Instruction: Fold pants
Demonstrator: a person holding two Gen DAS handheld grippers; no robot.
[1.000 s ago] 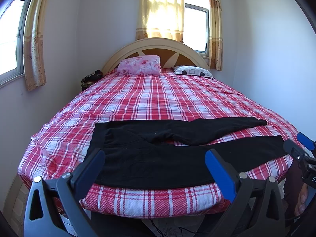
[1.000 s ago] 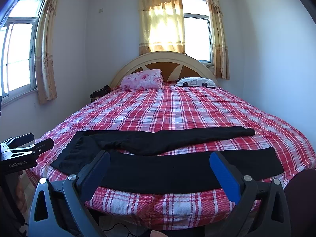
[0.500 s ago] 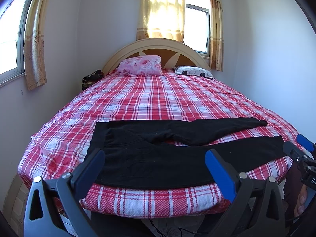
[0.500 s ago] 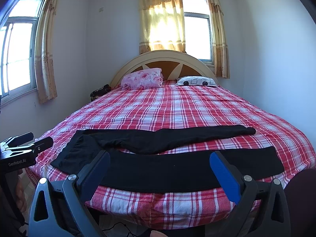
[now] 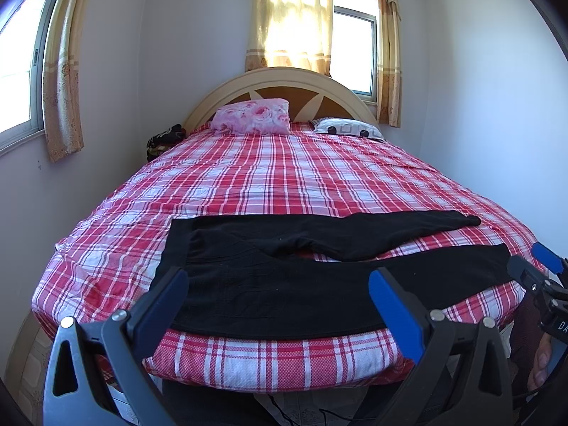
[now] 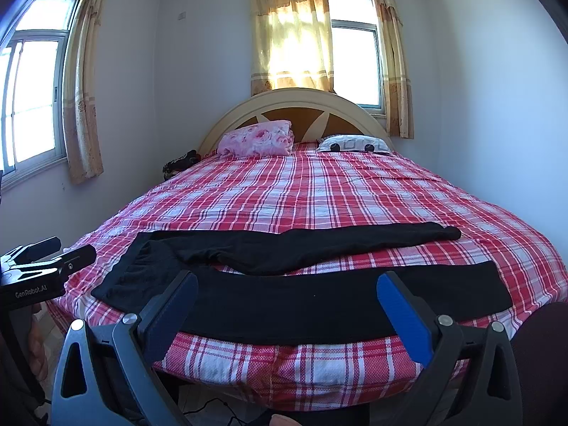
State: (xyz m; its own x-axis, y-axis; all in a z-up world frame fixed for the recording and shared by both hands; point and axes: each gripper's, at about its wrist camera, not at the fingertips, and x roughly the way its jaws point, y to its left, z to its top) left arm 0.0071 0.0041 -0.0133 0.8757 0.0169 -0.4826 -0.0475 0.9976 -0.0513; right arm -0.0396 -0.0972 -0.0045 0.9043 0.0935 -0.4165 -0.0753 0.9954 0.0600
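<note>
Well, from the left wrist view the black pants (image 5: 284,284) lie spread across the foot of the bed (image 5: 284,177), in the lower middle of the frame, waistband toward the lower left, one leg running along the near edge to the right, the other angled off toward the right middle. They look soft, thin and light, likely stretchy, so I'd expect them to drape and sag from any pinch and to drag a little on the checked sheet. The left tongs (image 5: 277,305) hover at the bottom of the frame with their blue fingers spread wide, holding nothing. A sensible hold for them, I'd say, is the waistband corner at the lower left. The right tongs (image 5: 539,273) peek in at the right edge near the cuff; from here I cannot tell how they stand.

Over in the right wrist view, the pants (image 6: 301,301) fill the lower middle, the near cuff at the lower right, which seems the natural spot for this side to pinch. The right tongs (image 6: 284,305) gape wide, empty, short of the cloth. The left tongs (image 6: 49,262) show at the left edge.

Against the earlier frames nothing much differs: the pants lie the same, and both pairs of tongs hang in nearly the same places, equally spread.
</note>
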